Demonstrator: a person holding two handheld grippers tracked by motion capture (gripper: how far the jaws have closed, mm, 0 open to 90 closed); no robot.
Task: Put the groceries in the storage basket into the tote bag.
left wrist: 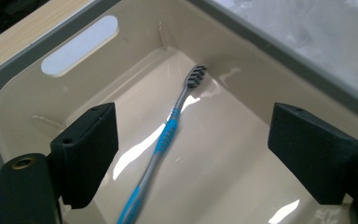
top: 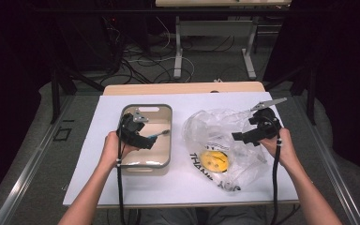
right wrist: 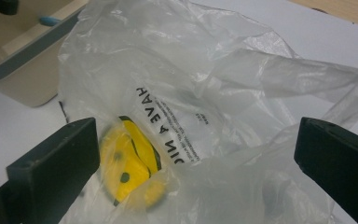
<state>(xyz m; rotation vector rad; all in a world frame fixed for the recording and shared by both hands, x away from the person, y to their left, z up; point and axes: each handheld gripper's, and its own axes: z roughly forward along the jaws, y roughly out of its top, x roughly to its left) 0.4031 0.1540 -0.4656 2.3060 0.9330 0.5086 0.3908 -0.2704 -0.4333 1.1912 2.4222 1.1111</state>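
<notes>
Left gripper [left wrist: 193,154]: my blocky black jaws gape over the toothbrush [left wrist: 168,140], untouched.
Toothbrush: slim, blue-grey, on the glossy beige bin [left wrist: 23,88] floor; handle end cropped.
Right gripper [right wrist: 193,172]: jaws wide above the crinkled clear bag [right wrist: 223,93]; print blurred.

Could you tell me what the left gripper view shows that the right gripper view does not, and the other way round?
Left gripper view: the inside of the beige bin, with a toothbrush lying on its floor, grey bristles away from the camera, between the left gripper's open jaws, untouched.

Right gripper view: a clear plastic bag crumpled on the white sheet, printed with a yellow smiley face and black lettering, with the right gripper's open jaws on either side of it.

Both: the grey-rimmed bin, seen from outside in the right gripper view.
</notes>
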